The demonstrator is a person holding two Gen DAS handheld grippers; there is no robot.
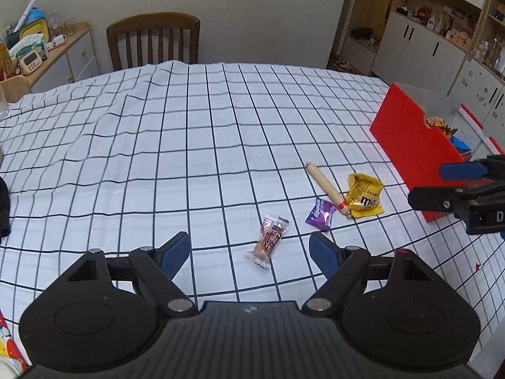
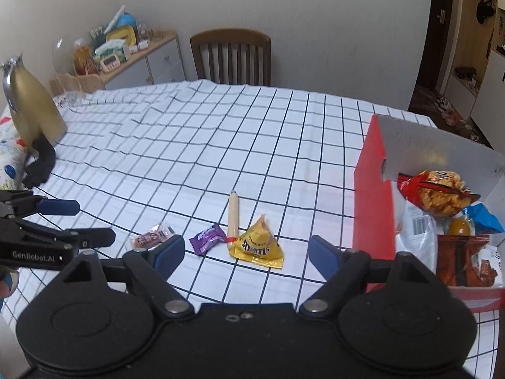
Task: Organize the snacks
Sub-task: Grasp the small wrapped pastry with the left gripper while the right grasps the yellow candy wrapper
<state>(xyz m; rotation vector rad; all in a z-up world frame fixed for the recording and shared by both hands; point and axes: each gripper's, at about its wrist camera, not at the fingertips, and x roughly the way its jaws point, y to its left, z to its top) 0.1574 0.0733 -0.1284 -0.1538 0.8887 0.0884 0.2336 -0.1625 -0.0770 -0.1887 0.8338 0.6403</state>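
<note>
Four loose snacks lie on the checked tablecloth (image 1: 189, 126) just beside the red box (image 1: 410, 139), which serves as the landmark. Nearest the box is the yellow candy packet (image 2: 258, 244), touching the sausage stick (image 2: 233, 218) on its far-from-box side. Next out is the purple wrapper (image 2: 206, 238), and farthest from the box the clear-wrapped biscuit (image 1: 268, 240). Inside the box, bags of chips and other packets already sit piled together.

The left gripper (image 1: 249, 249) hovers over the biscuit with its jaws spread wide, holding nothing. The right gripper (image 2: 246, 252) hangs low in front of the yellow packet and beside the box wall, likewise released and empty.

The step in hand appears to be picking up a loose snack to put it in the box. To do it well, the left tongs should probably drop straight over the biscuit, straddling its narrow width rather than its length, and close gently so the slippery wrapper does not squirt out. The right side would do best pinching the yellow packet by its raised peak, clear of the sausage stick leaning against it.
</note>
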